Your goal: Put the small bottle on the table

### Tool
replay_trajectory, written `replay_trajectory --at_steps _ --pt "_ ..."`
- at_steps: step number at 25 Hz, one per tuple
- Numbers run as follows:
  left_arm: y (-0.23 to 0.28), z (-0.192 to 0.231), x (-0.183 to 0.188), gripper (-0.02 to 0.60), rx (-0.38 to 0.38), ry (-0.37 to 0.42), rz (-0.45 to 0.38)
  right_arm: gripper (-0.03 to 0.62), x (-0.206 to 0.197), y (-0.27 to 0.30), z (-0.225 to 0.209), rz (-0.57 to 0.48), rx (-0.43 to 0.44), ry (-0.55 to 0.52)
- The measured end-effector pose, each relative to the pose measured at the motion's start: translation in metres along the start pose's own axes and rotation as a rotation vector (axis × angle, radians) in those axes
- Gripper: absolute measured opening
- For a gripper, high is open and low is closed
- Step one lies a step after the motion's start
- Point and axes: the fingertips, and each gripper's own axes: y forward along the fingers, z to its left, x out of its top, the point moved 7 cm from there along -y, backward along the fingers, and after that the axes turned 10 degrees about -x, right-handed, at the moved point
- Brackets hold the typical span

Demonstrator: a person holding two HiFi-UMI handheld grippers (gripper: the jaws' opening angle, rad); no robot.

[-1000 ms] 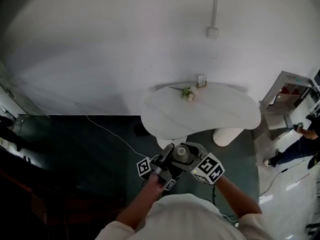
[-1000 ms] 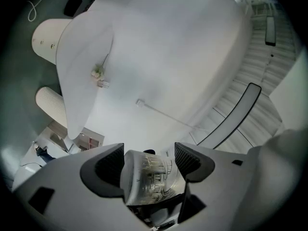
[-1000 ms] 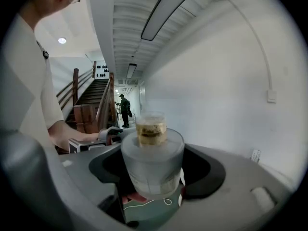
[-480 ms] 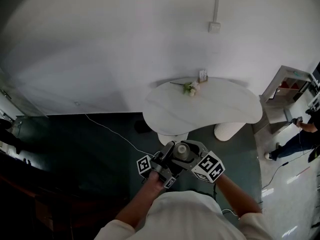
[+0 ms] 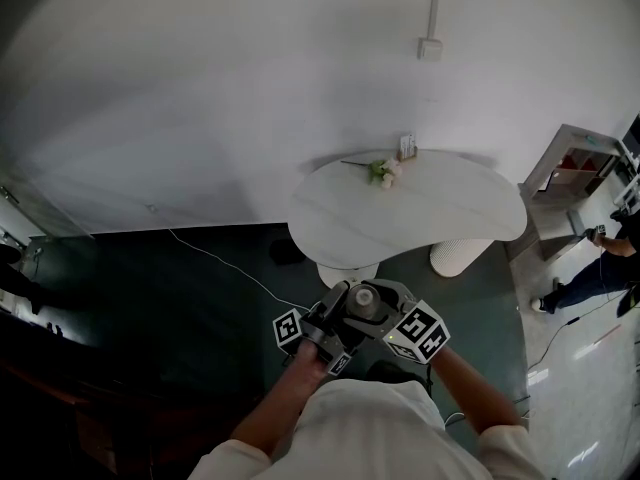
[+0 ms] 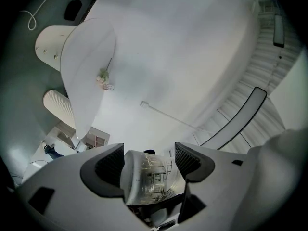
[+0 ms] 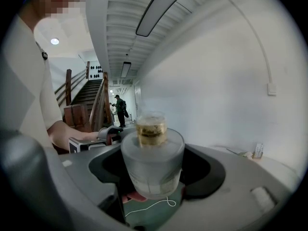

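Note:
A small clear bottle (image 5: 362, 303) with a frosted lower part and yellowish contents is held upright in front of the person's chest, above the dark floor. My left gripper (image 5: 335, 318) is shut on it from the left and my right gripper (image 5: 390, 313) from the right. In the left gripper view the printed bottle (image 6: 149, 179) sits between the two pads of the left gripper (image 6: 149, 160). In the right gripper view the frosted bottle (image 7: 151, 162) fills the gap of the right gripper (image 7: 154, 170). The white kidney-shaped table (image 5: 440, 218) stands ahead, apart from both grippers.
A flower sprig (image 5: 380, 172) and a small card stand (image 5: 406, 148) lie at the table's far edge. A ribbed white base (image 5: 460, 258) stands under the table. A white cable (image 5: 225, 268) crosses the dark green floor. A person (image 5: 600, 273) and shelving (image 5: 575, 168) are at right.
Both grippers keep the same hold on the bottle. The table has drifted slightly up and right in the head view, and more floor shows below it.

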Motion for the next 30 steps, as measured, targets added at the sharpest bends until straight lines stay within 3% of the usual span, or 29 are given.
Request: replay_trajectory --at_steps 12,30 --pt "-0.006 0.032 0.037 0.314 0.03 0.01 -0.022 0.35 -0.001 0.028 -0.042 0.025 0.034 0.012" --pt "-0.003 0.141 0.111 0.314 0.084 0.112 -0.062 0.348 0.001 0.071 -0.175 0.078 0.182 -0.033"
